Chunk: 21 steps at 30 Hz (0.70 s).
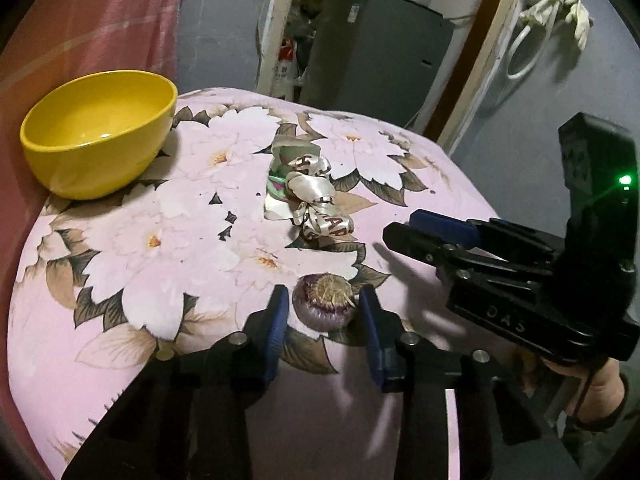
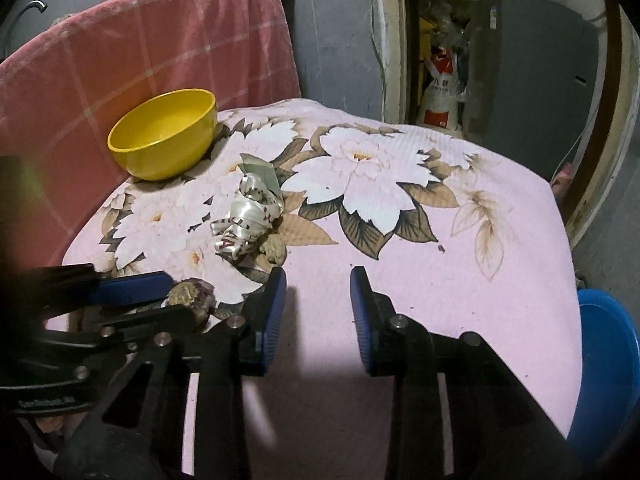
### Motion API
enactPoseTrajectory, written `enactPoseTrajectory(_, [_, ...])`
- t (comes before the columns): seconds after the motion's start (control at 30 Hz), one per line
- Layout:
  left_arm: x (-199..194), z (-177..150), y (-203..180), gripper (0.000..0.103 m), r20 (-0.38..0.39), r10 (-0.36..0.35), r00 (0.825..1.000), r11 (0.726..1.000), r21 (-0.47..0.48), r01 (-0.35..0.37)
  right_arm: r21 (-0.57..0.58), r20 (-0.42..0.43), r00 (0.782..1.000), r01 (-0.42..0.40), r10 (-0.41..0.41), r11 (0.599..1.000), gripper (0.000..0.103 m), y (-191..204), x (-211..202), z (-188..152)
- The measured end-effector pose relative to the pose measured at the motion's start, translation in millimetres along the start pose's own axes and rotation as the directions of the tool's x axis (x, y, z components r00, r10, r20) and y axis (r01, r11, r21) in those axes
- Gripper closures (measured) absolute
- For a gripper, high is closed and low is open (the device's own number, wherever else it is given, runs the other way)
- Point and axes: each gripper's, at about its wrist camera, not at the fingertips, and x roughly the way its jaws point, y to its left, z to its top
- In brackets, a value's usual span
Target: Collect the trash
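My left gripper (image 1: 323, 312) sits low over the near edge of the table, its blue ribbed fingers (image 1: 276, 320) spread wide on either side of an onion end (image 1: 325, 300). That scrap is a purple, papery half-dome with a dry tuft of roots on top. It lies between the pads, and I see a thin gap on each side, so nothing is clamped. In the right wrist view the same scrap (image 2: 191, 294) peeks out behind the left tool's linkage.

My right gripper (image 2: 318, 304) hangs over bare pink cloth near the front edge, parted about as wide and holding nothing. From the left camera it (image 1: 404, 229) reaches in from the right, well apart from the onion.

Farther back, near the middle of the table, lies a crumpled satin ribbon (image 1: 318, 200), cream and glossy with dark printed letters, tangled on a bit of greenish wrapper (image 1: 286, 152). Nothing stands between it and either tool. A smooth yellow bowl (image 1: 100, 136), round and deep, stands at the far left corner, tilted on the soft surface.

The tablecloth (image 2: 460, 264) is pink, finely ribbed, printed with big white flowers and brown leaves. A red checked towel (image 2: 140, 48) drapes behind the bowl. A blue plastic tub (image 2: 608, 360) sits below the right edge.
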Motion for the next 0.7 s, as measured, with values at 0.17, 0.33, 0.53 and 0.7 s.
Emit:
enactPoseTrajectory(0.17, [4,5,4,0.078,-0.005,0.005,1.0,1.0,-0.01,-0.005,-0.002,-0.021,1.0,-0.01,0.01,1.0,0.064,0,4,1])
enactPoseTrajectory(0.33, [5,9,13,0.078,0.002,0.02,1.0,0.998,-0.052,-0.02,-0.038,-0.053,0.999,-0.012,0.01,0.999,0.064,7,10,5])
enactPoseTrajectory(0.53, [1,13,28,0.078,0.015,0.065,0.998,0.991,-0.118,-0.062,-0.087,-0.092,0.996,-0.028,0.02,0.996,0.064,16,22,14])
enactPoseTrajectory(0.7, [-3,15,37,0.078,0.022,0.086,0.996,0.985,-0.152,-0.082,-0.145,-0.127,0.992,-0.042,0.024,0.988,0.064,26,36,25])
